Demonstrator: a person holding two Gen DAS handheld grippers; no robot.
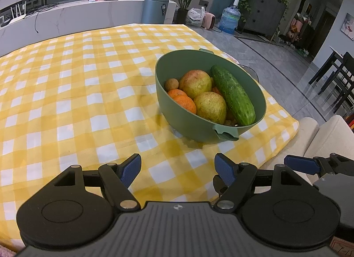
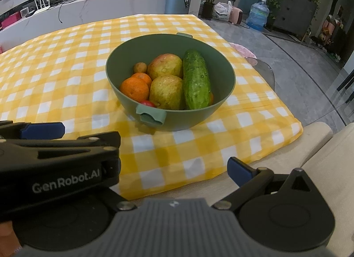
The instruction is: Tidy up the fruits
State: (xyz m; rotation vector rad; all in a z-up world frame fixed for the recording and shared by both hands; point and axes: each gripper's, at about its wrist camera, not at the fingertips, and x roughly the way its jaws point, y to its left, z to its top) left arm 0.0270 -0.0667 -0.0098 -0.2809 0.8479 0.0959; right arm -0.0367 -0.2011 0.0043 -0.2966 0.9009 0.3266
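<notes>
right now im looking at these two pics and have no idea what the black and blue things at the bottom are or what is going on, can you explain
Those are two hand-held grippers, each a two-finger clamp with a camera looking along its blue-tipped fingers. One picture comes from the left hand-held gripper, the other from the right hand-held gripper, of which only one finger shows clearly in its own view. The left one's fingers stand apart with nothing between them, and neither holds anything.

Ahead, on a yellow checked tablecloth, sits a green bowl. In it lie a cucumber, two yellow-green apples, oranges, a small brown fruit and something small and red near the rim. No fruit has been taken out yet.
</notes>
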